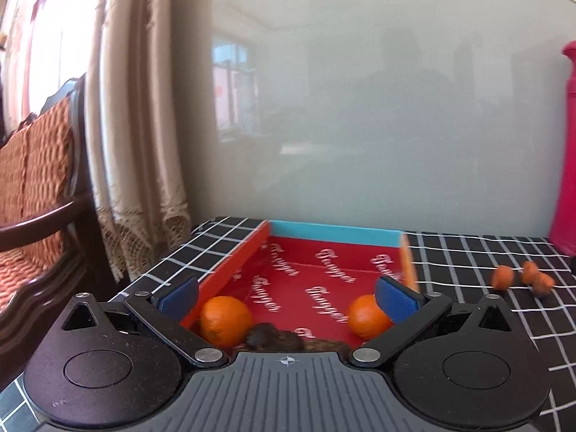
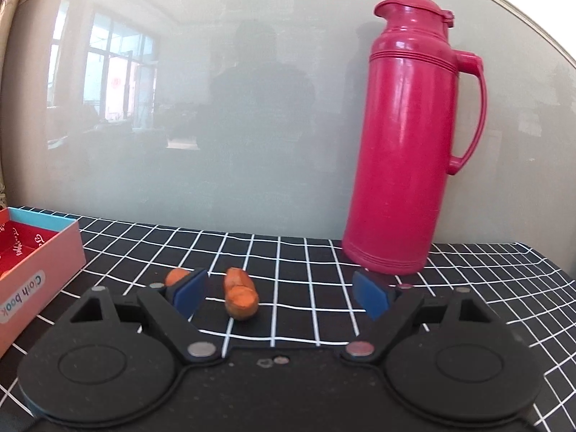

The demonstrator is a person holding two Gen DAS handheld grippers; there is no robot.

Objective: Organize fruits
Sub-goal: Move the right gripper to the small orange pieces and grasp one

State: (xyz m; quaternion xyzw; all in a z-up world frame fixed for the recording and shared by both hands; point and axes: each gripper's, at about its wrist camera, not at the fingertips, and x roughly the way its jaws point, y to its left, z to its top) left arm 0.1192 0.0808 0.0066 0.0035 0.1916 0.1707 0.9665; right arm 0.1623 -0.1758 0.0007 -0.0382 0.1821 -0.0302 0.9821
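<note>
A red box (image 1: 252, 252) with a blue far wall sits on the checked cloth. In it lie two oranges, one at the left (image 1: 225, 320) and one at the right (image 1: 367, 316), and a dark brown fruit (image 1: 264, 336) at the near edge. My left gripper (image 1: 288, 297) is open above the box's near end, empty. Small orange-brown fruits (image 1: 522, 277) lie on the cloth to the right. In the right wrist view my right gripper (image 2: 280, 293) is open, with one small fruit (image 2: 240, 297) between its fingers on the cloth and another (image 2: 176, 276) behind the left finger.
A tall pink thermos flask (image 2: 406, 136) stands on the cloth at the back right, against a grey glossy wall. The box's pink side (image 2: 39, 262) is at the left of the right wrist view. A wooden chair (image 1: 39, 198) and a curtain (image 1: 136, 126) stand left of the table.
</note>
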